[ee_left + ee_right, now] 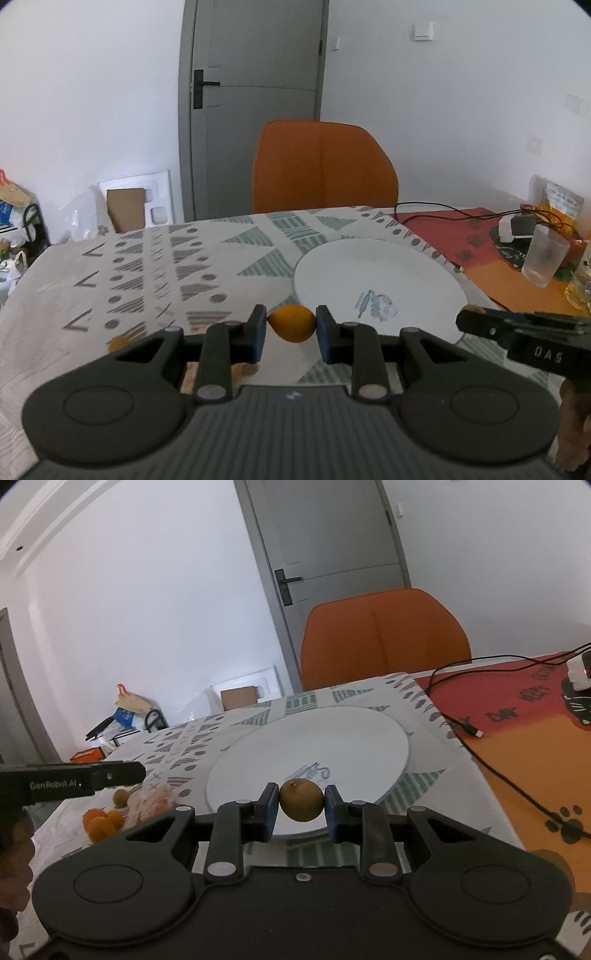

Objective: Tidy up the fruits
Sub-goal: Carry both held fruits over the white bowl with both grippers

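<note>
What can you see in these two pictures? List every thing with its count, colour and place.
Kumquat: one, orange, held in left gripper.
Longan: one, brown, held in right gripper.
Loose fruit: several orange, one brown, left of plate.
Plate: one, white, on tablecloth.
Tablecloth: one, patterned, covering table.
Mat: one, red-orange, right of plate.
Cable: black, across mat.
Glass: one, clear, far right.
Chair: one, orange, behind table.
Door: one, grey, shut.
Left gripper: black, shut on kumquat.
Right gripper: black, shut on longan.
</note>
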The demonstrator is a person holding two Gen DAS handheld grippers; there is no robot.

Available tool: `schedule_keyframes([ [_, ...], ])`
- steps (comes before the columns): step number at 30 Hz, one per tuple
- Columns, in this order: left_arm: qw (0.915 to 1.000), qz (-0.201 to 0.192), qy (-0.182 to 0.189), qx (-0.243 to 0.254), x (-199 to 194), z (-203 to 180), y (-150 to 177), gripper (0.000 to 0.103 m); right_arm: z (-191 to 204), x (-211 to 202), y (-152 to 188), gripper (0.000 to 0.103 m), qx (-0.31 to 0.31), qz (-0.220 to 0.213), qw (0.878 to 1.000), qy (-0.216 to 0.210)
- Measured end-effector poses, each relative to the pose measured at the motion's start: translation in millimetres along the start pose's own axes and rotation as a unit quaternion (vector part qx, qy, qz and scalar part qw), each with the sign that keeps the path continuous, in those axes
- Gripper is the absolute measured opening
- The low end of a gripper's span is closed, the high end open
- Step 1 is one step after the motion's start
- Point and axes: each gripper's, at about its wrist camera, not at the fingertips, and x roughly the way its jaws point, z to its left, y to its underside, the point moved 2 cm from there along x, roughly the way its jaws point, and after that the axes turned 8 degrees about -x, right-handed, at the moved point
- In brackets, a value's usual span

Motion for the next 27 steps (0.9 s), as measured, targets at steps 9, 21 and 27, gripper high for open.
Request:
schedule_keyframes([
  [9, 0.9996, 0.01, 0.02, 0.016, 27, -24, -9, 0.027, -11, 11, -9, 0.025, 0.006, -0.007, 1.0, 0.007],
  [21, 0.9981, 0.038, 0.035, 0.033, 63, -45, -11, 0.028, -17, 17, -15, 0.041, 0.008, -0.021, 1.0, 0.016],
  [27, 0.9984, 0.039, 0.028, 0.03, 59, -44, -11, 0.041, -18, 7, -12, 0.057, 0.015, -0.018, 0.999, 0.024],
])
